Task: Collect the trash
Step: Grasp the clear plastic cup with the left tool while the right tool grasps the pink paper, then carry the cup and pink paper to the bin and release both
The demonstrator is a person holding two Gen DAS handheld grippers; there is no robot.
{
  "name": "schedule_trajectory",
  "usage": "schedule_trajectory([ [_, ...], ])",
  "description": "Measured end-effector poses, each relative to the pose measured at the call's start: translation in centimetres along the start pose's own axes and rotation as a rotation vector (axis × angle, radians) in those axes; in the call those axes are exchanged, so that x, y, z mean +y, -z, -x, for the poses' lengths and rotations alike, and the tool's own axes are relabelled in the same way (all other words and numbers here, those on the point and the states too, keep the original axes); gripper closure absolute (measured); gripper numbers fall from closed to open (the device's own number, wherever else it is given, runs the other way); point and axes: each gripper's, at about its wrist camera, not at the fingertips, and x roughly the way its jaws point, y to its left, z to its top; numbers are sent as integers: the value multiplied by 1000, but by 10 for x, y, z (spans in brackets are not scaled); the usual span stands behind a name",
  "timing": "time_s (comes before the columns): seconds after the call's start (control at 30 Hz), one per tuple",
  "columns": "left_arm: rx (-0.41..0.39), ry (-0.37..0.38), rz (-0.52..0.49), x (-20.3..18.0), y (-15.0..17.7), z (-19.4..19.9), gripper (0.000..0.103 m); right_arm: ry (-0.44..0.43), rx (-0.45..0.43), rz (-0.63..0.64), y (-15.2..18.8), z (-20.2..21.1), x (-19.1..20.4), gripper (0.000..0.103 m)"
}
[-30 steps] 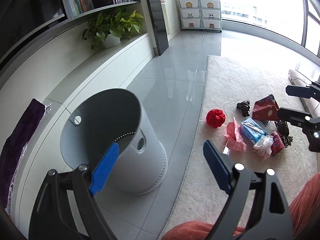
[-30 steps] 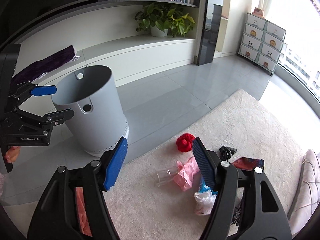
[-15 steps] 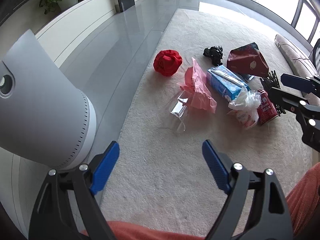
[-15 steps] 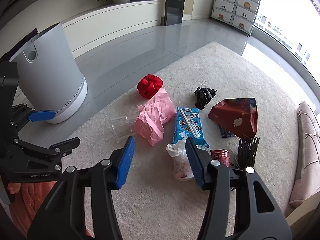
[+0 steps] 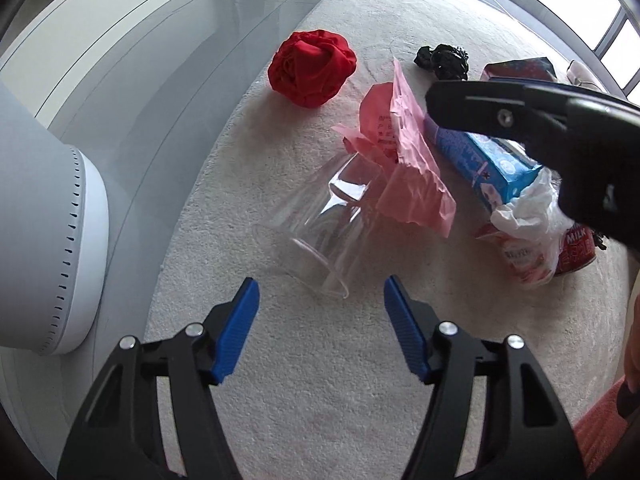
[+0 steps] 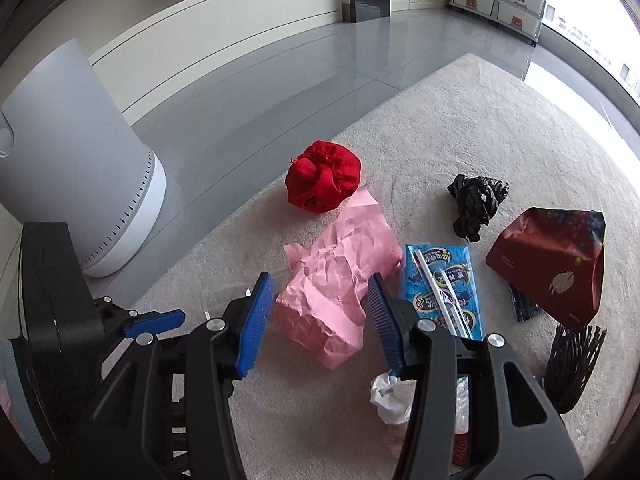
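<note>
Cream carpet (image 5: 304, 380) now fills both views as the empty, wide-open left tongs (image 5: 320, 312) and right tongs (image 6: 320, 308) have dropped toward the clear cup (image 5: 320, 232) and pink paper (image 6: 340, 280) at 12 o'clock, ready for first pickups.

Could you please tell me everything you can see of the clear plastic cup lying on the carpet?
The clear plastic cup is see-through and looks empty, lying on its side on the cream carpet. Its wider open rim faces the left claw, which is open just short of it and not touching. Its far end lies against the crumpled pink paper, which partly covers it. In the right wrist view the cup is almost wholly hidden behind the right claw.
</note>
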Motion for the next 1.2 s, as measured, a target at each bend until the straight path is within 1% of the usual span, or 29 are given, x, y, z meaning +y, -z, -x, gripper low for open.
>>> schedule_trajectory([
  [0.03, 2, 9, 12, 2, -2, -4, 40, 7, 5, 4, -2, -5, 1, 55],
  [0.1, 13, 13, 23, 7, -5, -12, 47, -1, 21, 10, -5, -15, 2, 55],
  [0.17, 18, 14, 17, 9, -5, -18, 48, -12, 40, 16, -4, -24, 2, 55],
  [0.33, 34, 14, 5, 10, -3, -27, 63, 8, 86, 44, 10, -40, 4, 55],
  [0.37, 37, 19, 8, 11, -3, -28, 69, 15, 92, 49, 13, -41, 5, 56],
  [0.4, 40, 27, 10, 12, -3, -31, 73, 24, 97, 55, 16, -43, 5, 60],
  [0.43, 43, 34, 12, 12, -4, -32, 76, 29, 103, 62, 19, -42, 5, 64],
  [0.47, 44, 39, 13, 12, -4, -33, 78, 33, 108, 67, 22, -42, 5, 75],
  [0.5, 41, 40, 12, 12, -4, -33, 80, 44, 111, 71, 24, -42, 4, 79],
  [0.53, 37, 42, 11, 12, -4, -33, 81, 58, 111, 74, 25, -41, 3, 81],
  [0.57, 35, 46, 9, 12, -4, -32, 86, 66, 112, 77, 26, -41, 2, 88],
  [0.6, 32, 46, 7, 11, -4, -32, 89, 70, 115, 77, 27, -40, 0, 92],
  [0.7, 15, 42, 6, 11, -5, -30, 95, 75, 109, 67, 27, -36, -4, 95],
  [0.73, 9, 42, 8, 11, -4, -28, 96, 74, 104, 62, 27, -34, -6, 99],
  [0.77, 5, 45, 8, 11, -3, -27, 97, 73, 100, 58, 27, -31, -7, 100],
  [0.97, -19, 40, 17, 17, 0, -13, 98, 61, 54, 24, 20, -11, -9, 101],
  [1.07, -42, 27, 16, 23, 6, 5, 98, 60, 31, 15, 19, 3, -9, 101],
  [1.1, -48, 19, 13, 15, 3, 7, 98, 62, 24, 14, 19, 7, -8, 101],
  [1.2, -74, -4, 5, 16, 8, 27, 98, 60, 4, 9, 20, 23, -4, 101],
])
